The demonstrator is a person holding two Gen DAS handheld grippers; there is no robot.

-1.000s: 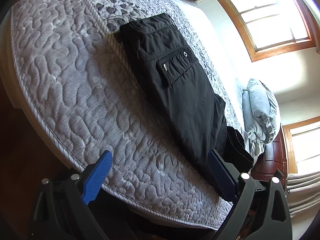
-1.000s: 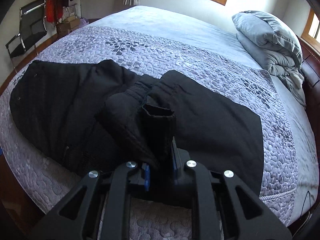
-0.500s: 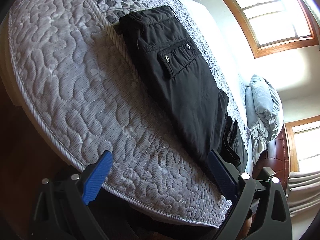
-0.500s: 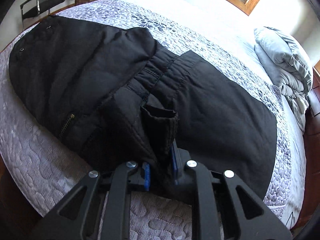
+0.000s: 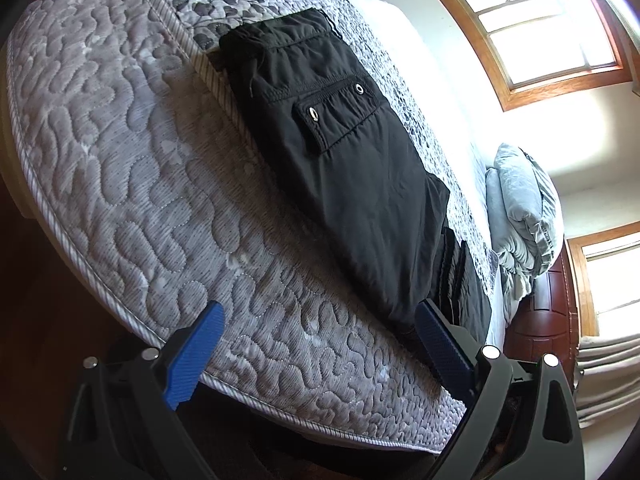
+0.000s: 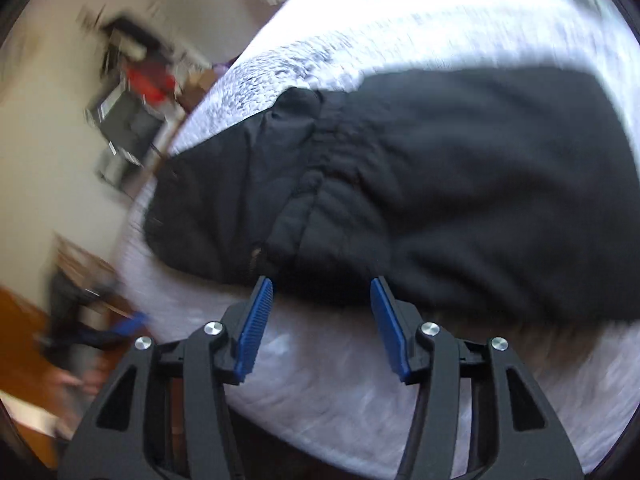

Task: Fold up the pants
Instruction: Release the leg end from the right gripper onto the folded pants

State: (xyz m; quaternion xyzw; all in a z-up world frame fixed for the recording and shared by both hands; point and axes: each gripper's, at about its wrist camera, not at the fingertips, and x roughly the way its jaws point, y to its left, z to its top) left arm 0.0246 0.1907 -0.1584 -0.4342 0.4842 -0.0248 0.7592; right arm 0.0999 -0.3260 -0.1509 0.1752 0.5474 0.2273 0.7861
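The black pants [image 5: 344, 152] lie folded lengthwise on the grey quilted bed [image 5: 132, 168], with a flap pocket with two metal eyelets on top. My left gripper [image 5: 320, 328] is open and empty near the bed's front edge, its right finger beside the near end of the pants. In the blurred right wrist view the pants [image 6: 400, 184] lie bunched just beyond my right gripper [image 6: 322, 292], which is open and empty over the bed edge.
A folded grey duvet [image 5: 524, 220] lies at the far end of the bed by a dark wooden headboard [image 5: 540, 312]. Windows [image 5: 548, 28] are behind. A chair with red clothing [image 6: 136, 92] stands left of the bed.
My right gripper has opened and let go of the pants' fabric, and it has swung quickly so its view is blurred. My left gripper stays open and has shifted only slightly.
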